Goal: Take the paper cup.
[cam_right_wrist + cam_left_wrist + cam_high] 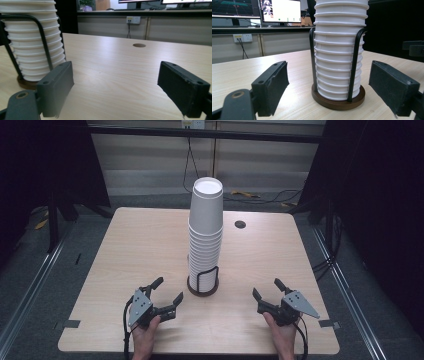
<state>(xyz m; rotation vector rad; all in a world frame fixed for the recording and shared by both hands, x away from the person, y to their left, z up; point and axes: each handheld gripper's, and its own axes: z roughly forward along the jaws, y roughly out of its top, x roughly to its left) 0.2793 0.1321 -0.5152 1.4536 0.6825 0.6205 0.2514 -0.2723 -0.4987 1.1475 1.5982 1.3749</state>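
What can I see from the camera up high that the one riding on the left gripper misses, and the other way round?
The high view alone takes in the top cup of the stack, both hands with both open grippers, left and right, and the whole table. The left gripper view alone brings the monitors and a wall socket behind the table. Both share the stack of white paper cups standing in its black wire holder on a round brown base.

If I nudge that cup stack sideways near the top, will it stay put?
Probably not. The cup stack rises far above the wire holder, which braces just its lowest cups, so the top likely leans or topples. The cups look like thin paper, likely light and easily dented. The small round base may slide on the smooth table.
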